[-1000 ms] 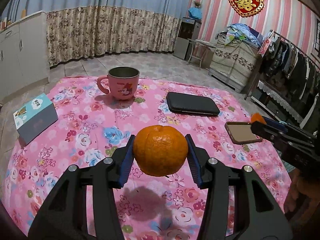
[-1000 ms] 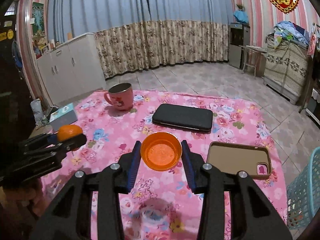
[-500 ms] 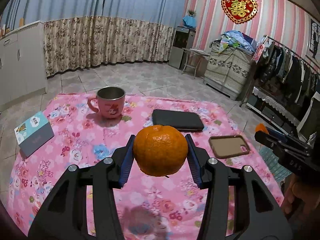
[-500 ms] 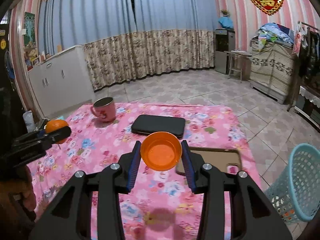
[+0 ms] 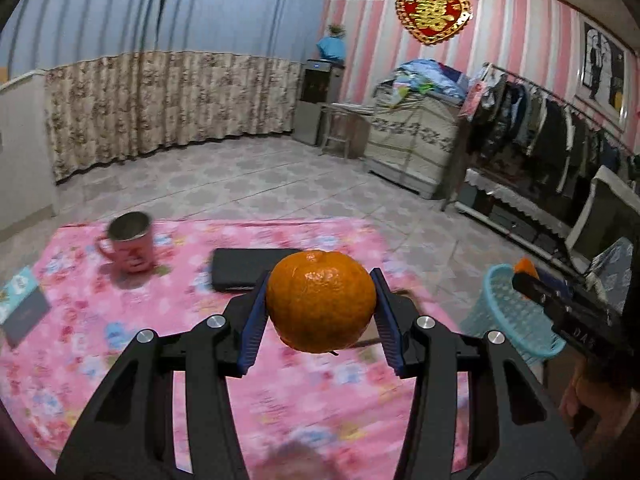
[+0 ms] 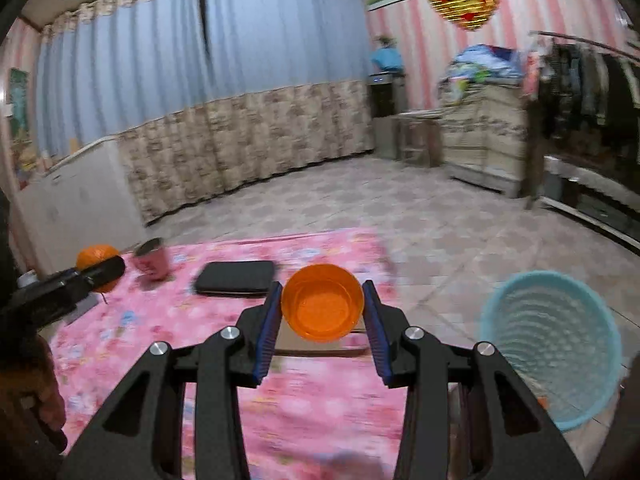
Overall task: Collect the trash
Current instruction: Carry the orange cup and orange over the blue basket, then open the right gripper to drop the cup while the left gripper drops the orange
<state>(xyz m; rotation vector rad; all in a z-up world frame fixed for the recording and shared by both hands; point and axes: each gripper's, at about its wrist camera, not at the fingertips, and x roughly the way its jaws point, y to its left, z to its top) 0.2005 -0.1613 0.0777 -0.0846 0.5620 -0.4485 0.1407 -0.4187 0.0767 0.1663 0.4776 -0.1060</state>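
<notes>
Jaws of both grippers are clamped: my left gripper [image 5: 320, 312] holds a mandarin [image 5: 321, 301] across its middle, firm yet bruisable; my right gripper [image 6: 322, 307] pinches an orange cup [image 6: 322, 301], light and probably flexible. Pink floral worktop [image 6: 160, 320] lies below, blue basket [image 6: 552, 344] on tiled floor rightward.

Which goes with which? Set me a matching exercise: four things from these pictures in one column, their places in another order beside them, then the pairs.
Things
1. orange
2. orange cup
3. pink mug
4. blue basket

Places
A. on the floor, past the right edge of the pink floral cloth
B. clamped in the left gripper
C. standing on the cloth at its far left
D. clamped in the right gripper

Pairs: 1-B, 2-D, 3-C, 4-A
</notes>
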